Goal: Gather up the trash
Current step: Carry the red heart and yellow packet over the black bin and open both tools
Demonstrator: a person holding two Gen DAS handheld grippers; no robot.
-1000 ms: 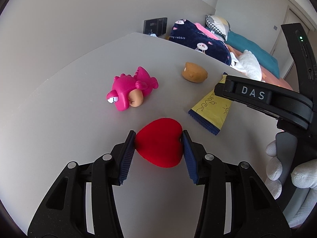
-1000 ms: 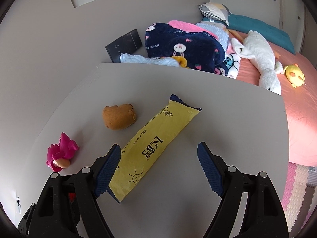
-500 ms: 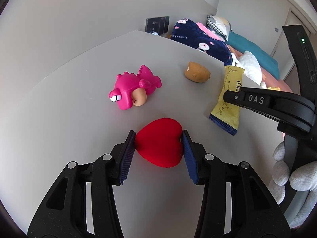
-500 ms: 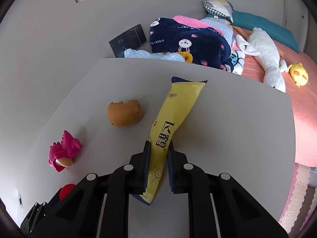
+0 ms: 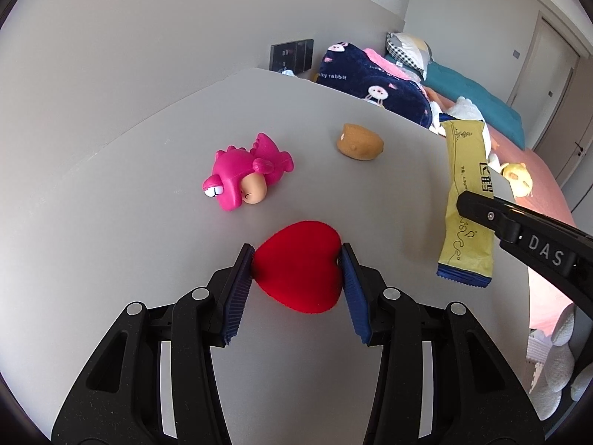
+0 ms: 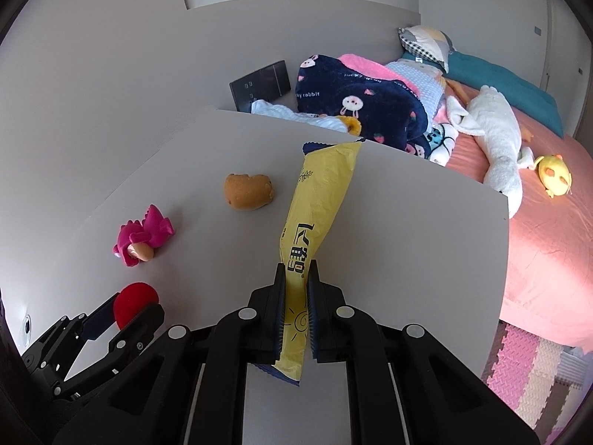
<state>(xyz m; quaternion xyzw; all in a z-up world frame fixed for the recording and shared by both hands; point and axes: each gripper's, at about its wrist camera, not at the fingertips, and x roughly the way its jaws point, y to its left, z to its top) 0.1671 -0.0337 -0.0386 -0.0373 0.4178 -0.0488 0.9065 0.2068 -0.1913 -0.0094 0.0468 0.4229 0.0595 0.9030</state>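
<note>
My left gripper (image 5: pixel 296 256) is shut on a red heart-shaped toy (image 5: pixel 298 267), held just above the grey table (image 5: pixel 148 222). My right gripper (image 6: pixel 296 270) is shut on a long yellow snack wrapper (image 6: pixel 318 200) and holds it lifted off the table, its far end sticking up and forward. The wrapper also shows in the left wrist view (image 5: pixel 467 200), pinched by the right gripper's black finger at the right. The red heart and left gripper show in the right wrist view (image 6: pixel 135 298) at lower left.
A pink dinosaur toy (image 5: pixel 244 176) and a brown potato-shaped toy (image 5: pixel 359 142) lie on the table. Beyond the table's far edge are a navy rabbit blanket (image 6: pixel 359 100), a white plush (image 6: pixel 493 137) and a pink bed (image 6: pixel 548 222). Foam mats (image 6: pixel 530 371) cover the floor at right.
My right gripper closed on the yellow wrapper and lifted it off the table, tilting it upright. My left gripper stayed shut on the red heart and rose slightly.
</note>
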